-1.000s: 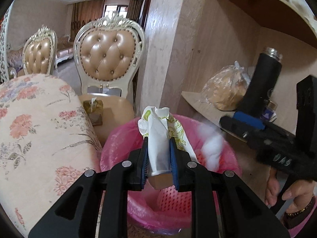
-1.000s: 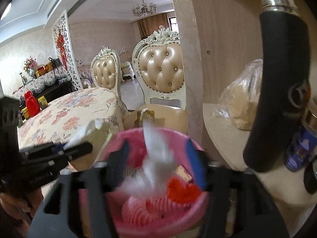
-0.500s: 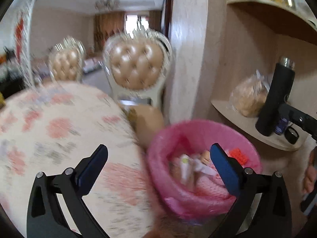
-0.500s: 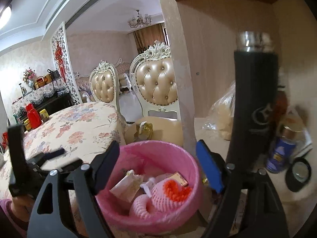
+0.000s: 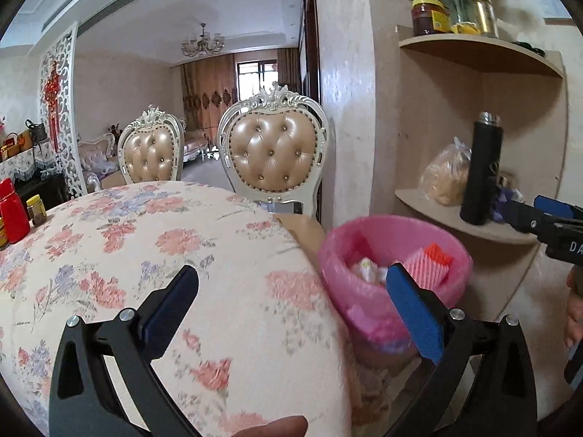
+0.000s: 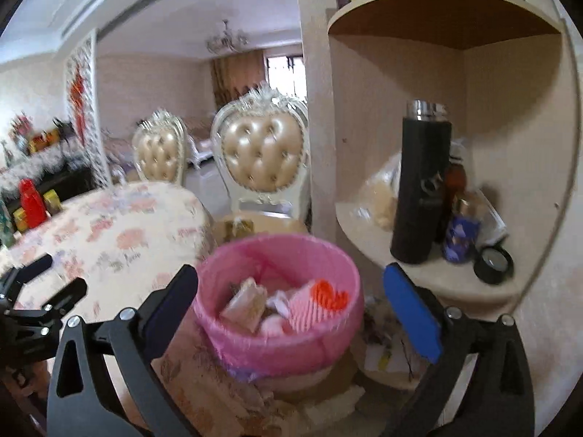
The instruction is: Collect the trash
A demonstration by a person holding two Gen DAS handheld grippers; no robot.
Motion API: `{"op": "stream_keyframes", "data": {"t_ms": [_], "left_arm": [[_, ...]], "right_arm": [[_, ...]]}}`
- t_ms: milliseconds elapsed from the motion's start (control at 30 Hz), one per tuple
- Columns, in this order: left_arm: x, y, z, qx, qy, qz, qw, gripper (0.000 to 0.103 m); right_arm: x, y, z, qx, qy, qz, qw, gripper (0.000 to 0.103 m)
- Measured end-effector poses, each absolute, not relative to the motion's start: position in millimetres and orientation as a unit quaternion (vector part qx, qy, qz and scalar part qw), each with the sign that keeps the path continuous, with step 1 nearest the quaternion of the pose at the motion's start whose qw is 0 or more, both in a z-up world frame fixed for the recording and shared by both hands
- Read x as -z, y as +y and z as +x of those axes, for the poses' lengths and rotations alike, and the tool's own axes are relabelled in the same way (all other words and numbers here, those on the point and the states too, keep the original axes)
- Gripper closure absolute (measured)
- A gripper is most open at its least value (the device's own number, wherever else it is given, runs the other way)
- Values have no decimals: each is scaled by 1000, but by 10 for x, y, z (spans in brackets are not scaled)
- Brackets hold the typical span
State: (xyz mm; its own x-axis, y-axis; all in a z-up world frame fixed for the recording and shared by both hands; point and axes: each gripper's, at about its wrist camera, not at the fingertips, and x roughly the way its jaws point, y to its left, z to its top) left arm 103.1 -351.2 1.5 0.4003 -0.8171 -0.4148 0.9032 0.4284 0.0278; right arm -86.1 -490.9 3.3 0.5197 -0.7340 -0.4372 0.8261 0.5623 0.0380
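A bin with a pink liner [image 5: 349, 291] stands on the floor between the table and the corner shelf. Inside lie a white crumpled paper [image 5: 368, 267] and a pink foam net with an orange patch [image 5: 433, 258]. My left gripper [image 5: 291, 273] is open and empty, over the table's edge, left of the bin. My right gripper [image 6: 291, 273] is back from the bin [image 6: 277, 346]; its jaws are opening with nothing held between them. A tan wrapper [image 6: 244, 302] and the foam net [image 6: 320, 298] show in the bin. Each gripper shows at the other view's edge [image 5: 535, 211] [image 6: 54, 276].
A round table with a floral cloth [image 5: 145, 240] fills the left. Two tufted chairs [image 5: 273, 153] stand behind it. The corner shelf [image 6: 419, 276] holds a black flask [image 6: 419, 189], a bagged loaf [image 5: 444, 178] and small jars. A red bottle [image 5: 12, 215] stands far left.
The left gripper let go of the white and green wrapper and opened wide. The right gripper dropped white tissue and opened. Both drew back from the bin.
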Motion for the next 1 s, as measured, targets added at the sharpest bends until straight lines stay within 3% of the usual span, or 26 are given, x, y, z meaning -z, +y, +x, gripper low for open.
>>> {"op": "stream_keyframes", "data": {"t_ms": [1000], "left_arm": [[338, -3383, 818, 597, 177, 137, 770, 6]], "right_arm": [[354, -4358, -1048, 517, 211, 131, 819, 4]]}}
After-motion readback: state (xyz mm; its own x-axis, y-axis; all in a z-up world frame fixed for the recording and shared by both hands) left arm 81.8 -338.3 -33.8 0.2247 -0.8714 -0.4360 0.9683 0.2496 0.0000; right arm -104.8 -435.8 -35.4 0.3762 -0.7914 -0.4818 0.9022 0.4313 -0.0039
